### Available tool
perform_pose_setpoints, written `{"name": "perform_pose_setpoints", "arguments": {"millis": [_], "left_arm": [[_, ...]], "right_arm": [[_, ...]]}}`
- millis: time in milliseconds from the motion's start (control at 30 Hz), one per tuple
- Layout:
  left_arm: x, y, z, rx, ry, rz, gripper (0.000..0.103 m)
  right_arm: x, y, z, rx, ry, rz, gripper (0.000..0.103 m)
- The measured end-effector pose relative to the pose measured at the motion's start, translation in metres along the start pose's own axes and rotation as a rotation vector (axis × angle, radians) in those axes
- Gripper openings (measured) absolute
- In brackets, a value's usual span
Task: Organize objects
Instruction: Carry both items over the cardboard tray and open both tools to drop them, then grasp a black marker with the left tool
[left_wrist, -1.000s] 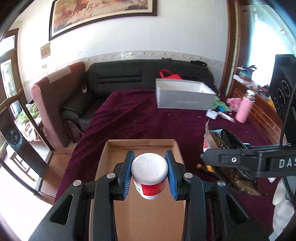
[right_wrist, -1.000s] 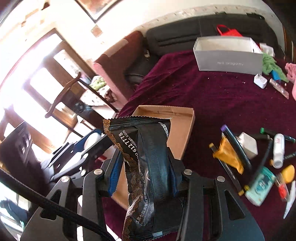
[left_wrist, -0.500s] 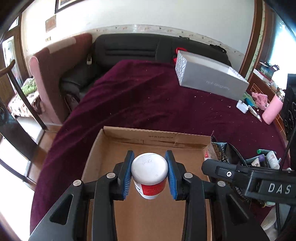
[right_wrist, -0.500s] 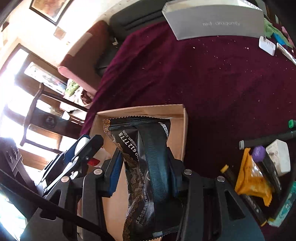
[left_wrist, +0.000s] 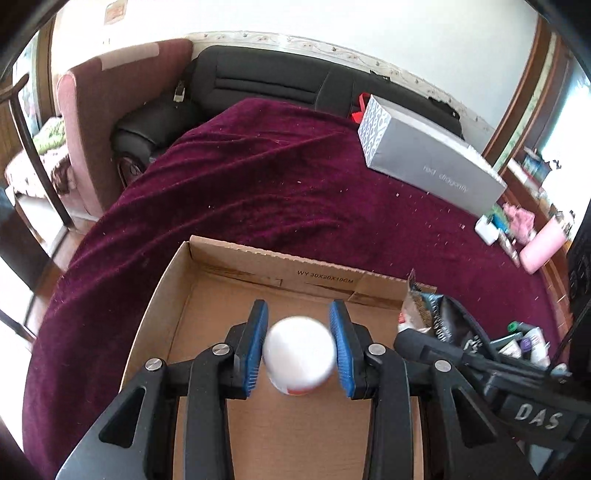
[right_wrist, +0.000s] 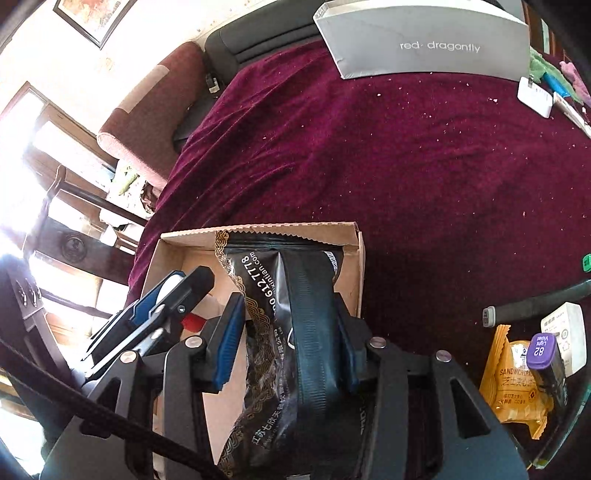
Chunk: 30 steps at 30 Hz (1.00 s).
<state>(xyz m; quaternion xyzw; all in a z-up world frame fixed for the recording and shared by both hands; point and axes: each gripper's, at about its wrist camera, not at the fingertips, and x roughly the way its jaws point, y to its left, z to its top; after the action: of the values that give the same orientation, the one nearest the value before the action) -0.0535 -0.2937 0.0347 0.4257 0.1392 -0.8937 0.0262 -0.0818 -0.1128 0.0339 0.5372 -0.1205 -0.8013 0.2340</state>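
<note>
- White jar (left_wrist: 298, 355): a second ago I had it clamped between the left gripper (left_wrist: 298, 345) pads, high over the near half of the cardboard box (left_wrist: 236, 258). Now it looks blurred in the left wrist view, with gaps showing between its sides and both blue pads, so I judge it is released and dropping. The jaws stand slightly apart and clear of it.
- Jar's position and attitude: over the box floor, roughly midway between the side walls, lid towards the camera. Its short axis runs almost straight along my line of sight, the red label band just visible at the lower edge.
- Black snack packet (right_wrist: 288, 332): it sits between the right gripper (right_wrist: 288, 343) pads, whose jaws have just been opening. The left pad now appears to be off the foil, though whether the right pad presses on it I cannot tell.
- Packet's long axis: runs along the fingers, serrated top edge pointing at the box's far wall, beside its far right corner.
- Change overall: both hands came down into the box, and the far wall now fills more of each view.
- Significance: I judge both items are at the deposit stage.
- Surroundings: loose items remain on the maroon cloth (right_wrist: 424, 166) right of the box, including an orange sandwich-biscuit pack (right_wrist: 517, 384).
</note>
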Motion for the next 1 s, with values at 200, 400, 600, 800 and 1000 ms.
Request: {"name": "perform_pose_setpoints", "arguments": {"millis": [200, 400, 600, 800, 1000], "left_arm": [[-0.002, 0.011, 0.000, -0.090, 0.010, -0.071, 0.041], [-0.024, 0.002, -0.003, -0.051, -0.016, -0.015, 0.042], [-0.071, -0.025, -0.024, 0.036, -0.099, 0.053, 0.050], [-0.119, -0.059, -0.057, 0.092, -0.194, 0.075, 0.058], [-0.141, -0.097, -0.084, 0.148, -0.221, 0.047, 0.060]], "right_arm": [[-0.005, 0.001, 0.003, -0.024, -0.041, -0.027, 0.048], [-0.027, 0.000, 0.001, -0.014, -0.086, 0.006, 0.048], [-0.076, 0.001, -0.020, -0.067, -0.173, 0.042, 0.049], [-0.120, -0.016, -0.062, -0.113, -0.247, 0.032, 0.055], [-0.149, -0.058, -0.096, -0.079, -0.286, 0.012, 0.055]]}}
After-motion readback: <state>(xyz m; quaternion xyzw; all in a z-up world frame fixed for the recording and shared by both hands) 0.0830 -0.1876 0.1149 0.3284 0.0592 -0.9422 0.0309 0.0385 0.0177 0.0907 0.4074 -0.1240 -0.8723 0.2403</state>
